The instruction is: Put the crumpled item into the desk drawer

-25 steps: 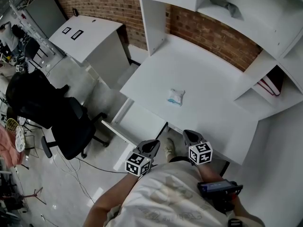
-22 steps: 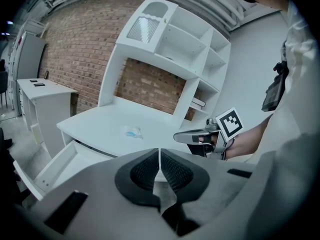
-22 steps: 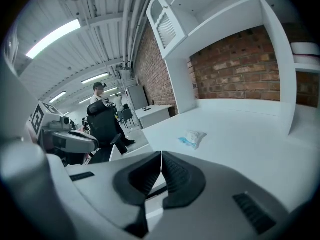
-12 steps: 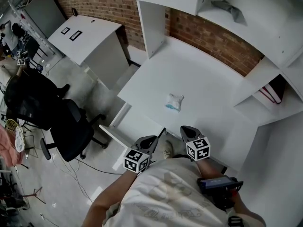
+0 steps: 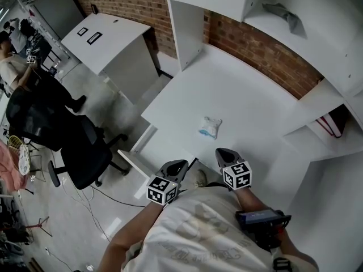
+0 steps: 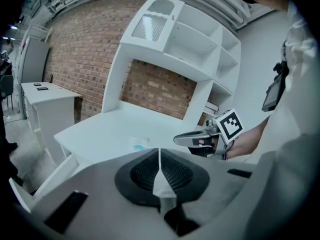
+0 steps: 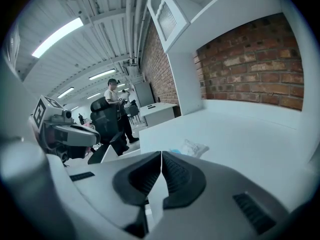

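Observation:
A crumpled white-and-blue item (image 5: 210, 127) lies on the white desk (image 5: 244, 95), near its front edge. In the left gripper view the crumpled item (image 6: 140, 143) shows just beyond the jaws, and in the right gripper view the item (image 7: 192, 147) sits a little right of them. My left gripper (image 5: 180, 164) hovers off the desk's front edge, over the pulled-out drawer (image 5: 139, 166), shut with nothing in it. My right gripper (image 5: 222, 152) is beside it at the desk edge, short of the item, also shut and holding nothing.
A white hutch with shelves (image 5: 187, 21) rises at the back of the desk against a brick wall. A grey cloth (image 5: 283, 13) lies on an upper shelf, and red books (image 5: 332, 126) stand on a lower one. A black office chair (image 5: 68, 146) and a second white desk (image 5: 108, 38) are at the left.
Both grippers have come forward together, so the desk and the crumpled item are nearer to them. Their jaws have stayed shut.

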Available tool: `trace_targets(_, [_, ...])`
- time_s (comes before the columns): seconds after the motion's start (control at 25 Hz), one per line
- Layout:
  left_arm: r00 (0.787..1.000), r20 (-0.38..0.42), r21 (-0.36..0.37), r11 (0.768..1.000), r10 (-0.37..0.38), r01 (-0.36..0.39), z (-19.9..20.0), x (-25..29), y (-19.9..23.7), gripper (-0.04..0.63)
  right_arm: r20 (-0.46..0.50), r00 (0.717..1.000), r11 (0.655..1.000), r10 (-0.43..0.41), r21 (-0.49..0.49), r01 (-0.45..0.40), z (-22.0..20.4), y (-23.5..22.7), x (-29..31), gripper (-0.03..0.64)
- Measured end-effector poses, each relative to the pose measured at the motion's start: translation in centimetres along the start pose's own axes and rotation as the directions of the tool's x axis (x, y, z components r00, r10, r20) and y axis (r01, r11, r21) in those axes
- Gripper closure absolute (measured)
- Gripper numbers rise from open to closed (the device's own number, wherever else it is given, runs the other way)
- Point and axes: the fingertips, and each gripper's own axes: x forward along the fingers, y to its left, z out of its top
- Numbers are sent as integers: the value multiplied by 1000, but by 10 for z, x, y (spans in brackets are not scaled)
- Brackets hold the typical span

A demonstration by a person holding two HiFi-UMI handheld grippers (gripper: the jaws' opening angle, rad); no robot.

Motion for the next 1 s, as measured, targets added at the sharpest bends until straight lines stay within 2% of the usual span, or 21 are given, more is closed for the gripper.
trace_targets(0.32, [999,-8,-33,998,44,-44,3,9,13,566,-29,998,998,51,-23,-52,5,-9,22,594])
trace_targets(0.6, [997,-29,-52,996,70,-71,-4,17,19,566,-73,996,997,42,-60,-46,3,-22,38,592])
trace_targets(1.0, [994,-52,-87,992,92,-96,-8,29,27,566,-95,993,995,76,-62,-82,7,-42,55,591])
